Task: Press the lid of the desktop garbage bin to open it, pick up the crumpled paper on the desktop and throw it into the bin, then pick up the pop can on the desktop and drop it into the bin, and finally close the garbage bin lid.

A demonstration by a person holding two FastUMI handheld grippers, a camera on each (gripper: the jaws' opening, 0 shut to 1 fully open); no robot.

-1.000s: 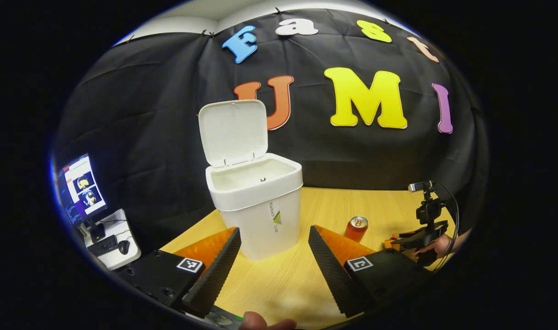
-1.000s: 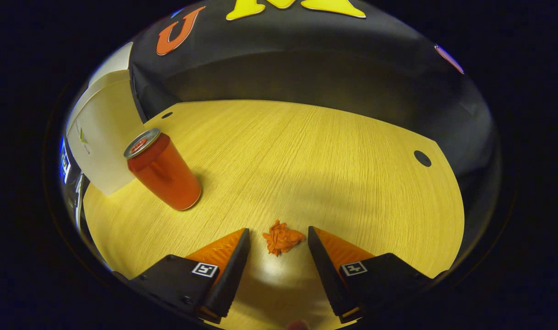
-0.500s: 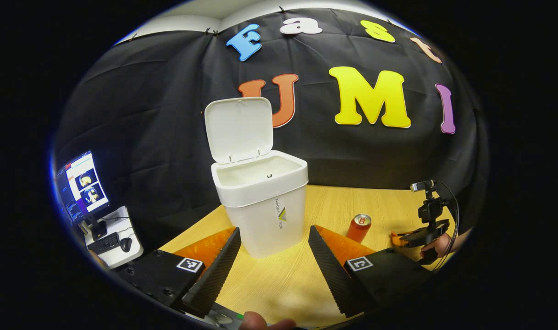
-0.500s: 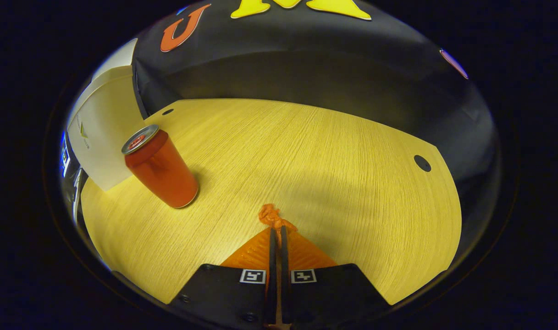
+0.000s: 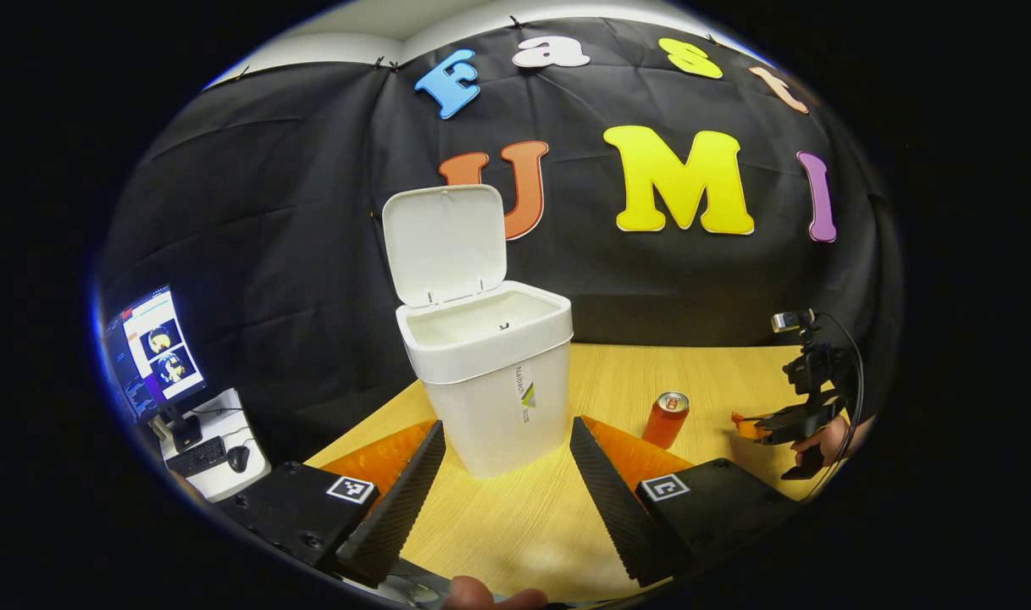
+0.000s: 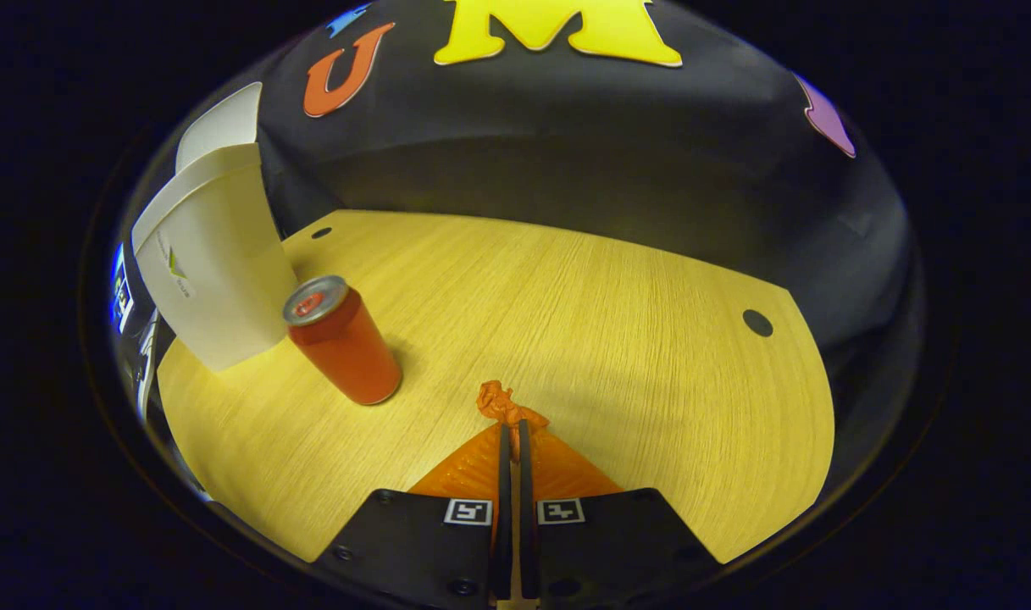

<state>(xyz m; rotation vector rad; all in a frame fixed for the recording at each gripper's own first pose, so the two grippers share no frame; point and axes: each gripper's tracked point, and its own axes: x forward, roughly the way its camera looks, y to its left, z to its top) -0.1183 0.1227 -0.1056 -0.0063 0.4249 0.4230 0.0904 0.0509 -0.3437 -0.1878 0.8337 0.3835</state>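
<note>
The white garbage bin [image 5: 494, 381] stands on the wooden desk with its lid [image 5: 446, 241] swung up and open. My left gripper [image 5: 505, 462] is open just in front of the bin, nothing between its fingers. A red pop can [image 5: 666, 418] stands upright to the bin's right. In the right gripper view my right gripper [image 6: 512, 425] is shut on the crumpled orange paper [image 6: 498, 398], which sticks out past the fingertips, lifted above the desk. The can [image 6: 343, 341] and the bin [image 6: 210, 271] lie to its left. That right gripper [image 5: 756, 426] shows far right in the left gripper view, held by a hand [image 5: 824, 439].
The wooden desk [image 6: 583, 322] has two round cable holes, one at the far left [image 6: 321, 232] and one at the right [image 6: 756, 322]. A side table with a monitor [image 5: 152, 352], keyboard and mouse stands off the desk's left end. Black cloth closes the back.
The right gripper closed on the crumpled paper and has lifted it off the desk, drawing back from the can. The left gripper stayed open, shifting slightly before the bin.
</note>
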